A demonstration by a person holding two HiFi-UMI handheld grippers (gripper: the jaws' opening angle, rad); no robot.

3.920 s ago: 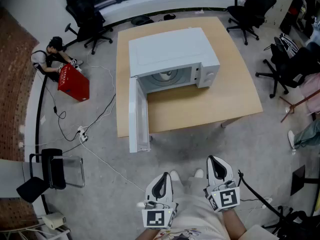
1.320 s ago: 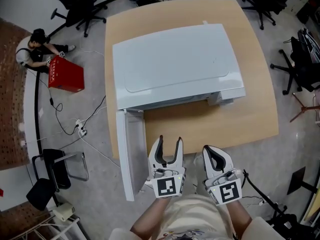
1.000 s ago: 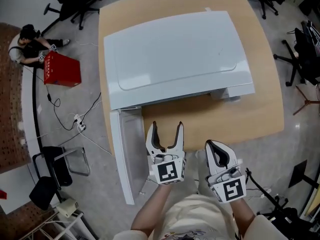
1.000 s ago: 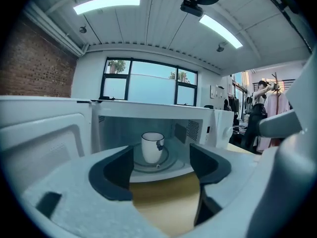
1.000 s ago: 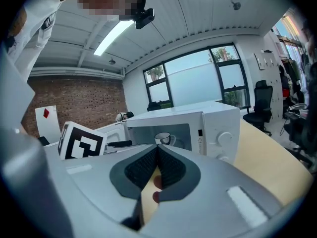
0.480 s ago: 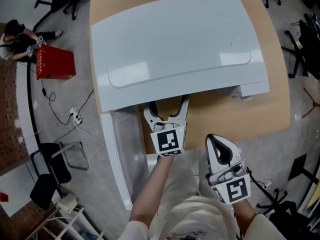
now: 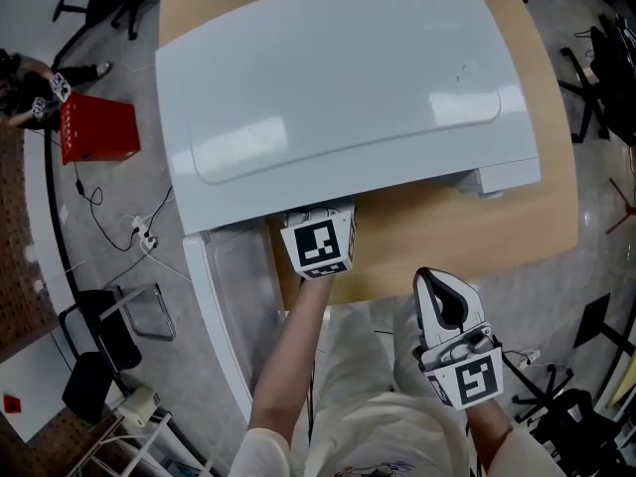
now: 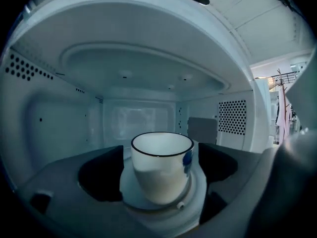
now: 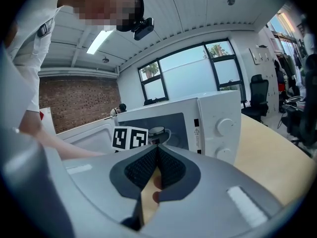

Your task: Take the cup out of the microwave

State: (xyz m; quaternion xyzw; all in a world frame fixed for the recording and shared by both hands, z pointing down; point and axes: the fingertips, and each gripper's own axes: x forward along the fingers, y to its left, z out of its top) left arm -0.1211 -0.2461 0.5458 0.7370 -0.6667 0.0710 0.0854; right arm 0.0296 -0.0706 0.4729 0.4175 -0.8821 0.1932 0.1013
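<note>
Your left gripper (image 7: 318, 241) is reached into the open front of the microwave (image 7: 338, 97), and its fingers (image 8: 101, 177) are opening, with the cup (image 8: 161, 170) between them but untouched. The cup stands upright at the middle of the microwave's cavity on the round turntable (image 8: 198, 195). It is white with a dark rim and a blue mark on its right side. I judge it to be ceramic or enamel: stiff, glossy and likely slippery, light enough for one gripper, but liable to chip if it knocks the microwave's walls. Its wall narrows toward the base, so take it across the upper body, just under the rim, where the fingers can seat squarely. I cannot tell whether anything is in it, so keep it level. Your right gripper (image 7: 444, 301) hangs outside the microwave, off the tabletop's (image 7: 477, 237) front edge, its fingers pressed together with nothing in them.
</note>
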